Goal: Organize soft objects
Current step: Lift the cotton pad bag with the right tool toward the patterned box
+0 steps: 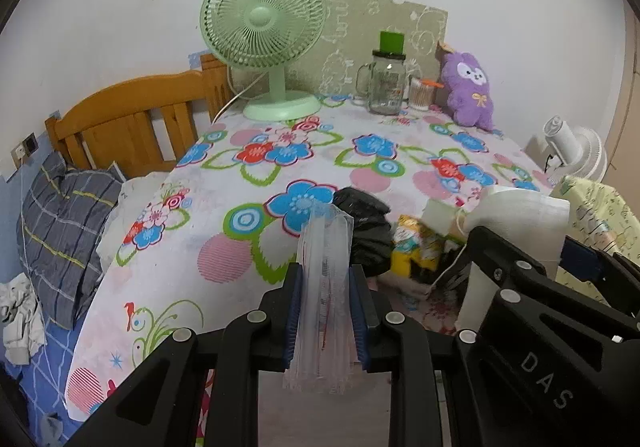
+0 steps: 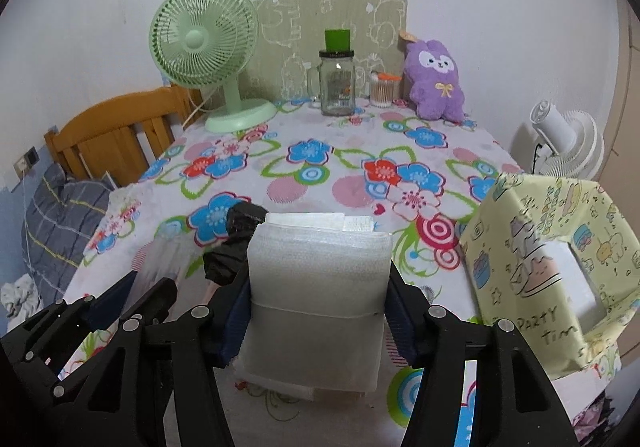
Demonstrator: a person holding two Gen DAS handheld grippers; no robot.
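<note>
At lower centre, the left gripper [image 1: 325,317] pinches a folded clear plastic bag [image 1: 325,287] narrowly. The right gripper [image 2: 318,311], spread wide, clamps a white foam bundle [image 2: 318,287] at lower centre.

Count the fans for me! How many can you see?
2. A green fan stands at the table's far left, by the wall. A white fan sits off the table's right edge. More could be hidden.

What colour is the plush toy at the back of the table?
Purple, with a white face and a small yellow bow; the plush toy shows best in the right wrist view.
</note>
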